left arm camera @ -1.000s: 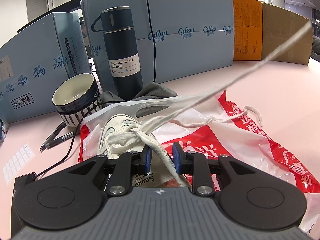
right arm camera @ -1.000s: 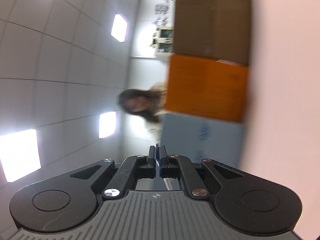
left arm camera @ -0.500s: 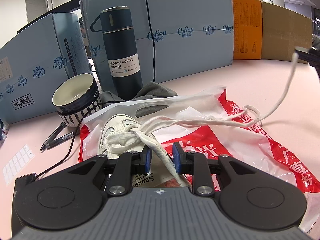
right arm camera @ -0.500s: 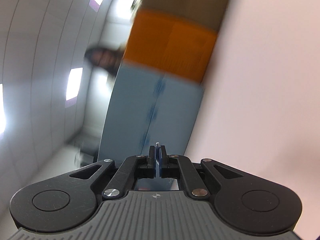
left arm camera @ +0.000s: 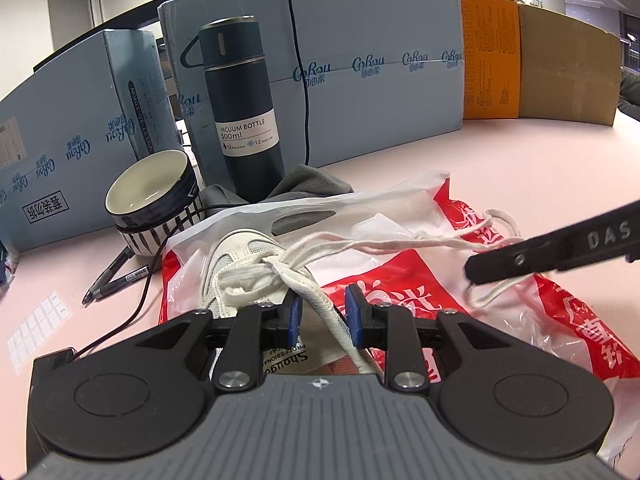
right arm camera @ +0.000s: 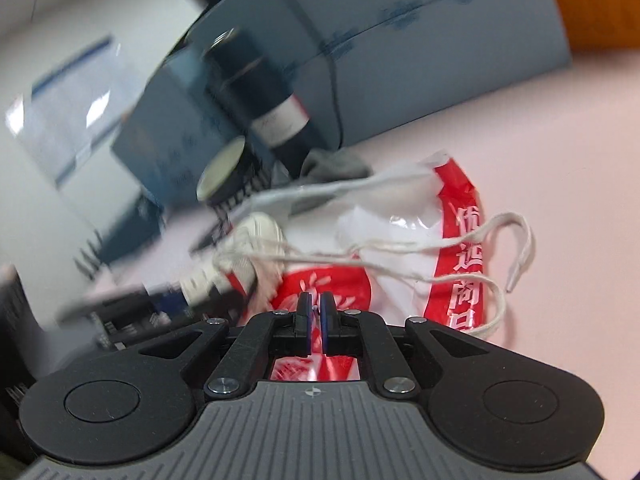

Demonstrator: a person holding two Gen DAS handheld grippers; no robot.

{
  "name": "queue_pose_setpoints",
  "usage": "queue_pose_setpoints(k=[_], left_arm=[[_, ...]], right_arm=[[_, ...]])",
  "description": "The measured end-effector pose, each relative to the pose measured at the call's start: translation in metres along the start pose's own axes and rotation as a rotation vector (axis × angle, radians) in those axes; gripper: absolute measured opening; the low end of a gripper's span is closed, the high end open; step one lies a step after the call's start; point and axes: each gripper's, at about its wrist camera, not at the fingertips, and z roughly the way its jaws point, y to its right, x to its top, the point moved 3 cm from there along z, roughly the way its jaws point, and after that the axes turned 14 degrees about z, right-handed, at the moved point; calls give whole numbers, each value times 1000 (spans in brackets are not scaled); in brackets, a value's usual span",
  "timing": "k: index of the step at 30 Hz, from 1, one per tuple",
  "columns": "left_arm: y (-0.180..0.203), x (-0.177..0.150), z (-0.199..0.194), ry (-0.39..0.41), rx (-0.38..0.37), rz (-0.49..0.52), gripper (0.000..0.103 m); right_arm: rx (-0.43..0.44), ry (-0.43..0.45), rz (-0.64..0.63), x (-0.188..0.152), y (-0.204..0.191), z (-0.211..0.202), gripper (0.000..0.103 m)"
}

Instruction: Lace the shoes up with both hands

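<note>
A white sneaker (left arm camera: pixel 240 252) lies on a red and white plastic bag (left arm camera: pixel 520 320), toe pointing away. My left gripper (left arm camera: pixel 322 314) sits at the shoe's opening, its blue pads closed on the white upper edge. The white laces (left arm camera: pixel 400 244) trail slack to the right across the bag. One black finger (left arm camera: pixel 520 260) of my right gripper reaches in from the right, just above a lace loop. In the right wrist view my right gripper (right arm camera: pixel 317 312) faces the blurred sneaker (right arm camera: pixel 256 232). Its jaws are opening, with only the bag showing in the narrow gap. A lace tip (right arm camera: pixel 513 276) lies on the table.
Behind the shoe stand a dark vacuum bottle (left arm camera: pixel 240 120), a striped bowl (left arm camera: pixel 152 192) and a grey cloth (left arm camera: pixel 308 184). Blue cartons (left arm camera: pixel 380 80), an orange box (left arm camera: pixel 488 52) and a brown box (left arm camera: pixel 568 72) wall the back. Pens (left arm camera: pixel 116 276) and a black cable (left arm camera: pixel 132 320) lie left on the pink table (left arm camera: pixel 520 168).
My right gripper swung down and rolled from facing the ceiling to facing the shoe, and its pads parted slightly. The lace went from taut to slack on the bag. The left gripper stayed put.
</note>
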Motion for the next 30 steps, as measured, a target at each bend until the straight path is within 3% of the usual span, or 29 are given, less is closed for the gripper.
queue_pose_setpoints(k=[1, 5, 14, 15, 17, 20, 25, 27, 28, 29, 30], left_arm=[[0, -1, -2, 6, 0, 1, 26], [-2, -3, -12, 29, -4, 4, 29], [-16, -13, -50, 121, 17, 1, 37], [-18, -14, -54, 125, 27, 1, 38], [-23, -14, -60, 141, 56, -9, 52], [-32, -14, -65, 149, 91, -26, 62], [-30, -16, -41, 50, 115, 80, 62], [-27, -19, -30, 17, 129, 131, 60], [-29, -21, -27, 13, 128, 130, 44], [-33, -22, -25, 14, 109, 102, 21], [-37, -24, -23, 9, 90, 64, 17]], right_arm=[[-2, -1, -9, -3, -2, -2, 17], [3, 37, -5, -3, -2, -6, 20], [93, 144, 56, 4, -11, -21, 38], [109, 140, 46, 6, -16, -21, 40], [143, 118, 15, 8, -29, -18, 41], [182, 67, -53, 9, -51, -9, 44], [153, -11, -199, 3, -80, 18, 45], [133, -37, -243, 1, -88, 29, 45], [125, -46, -246, 0, -89, 34, 45], [115, -53, -247, 0, -89, 38, 45], [101, -59, -243, 0, -88, 41, 38]])
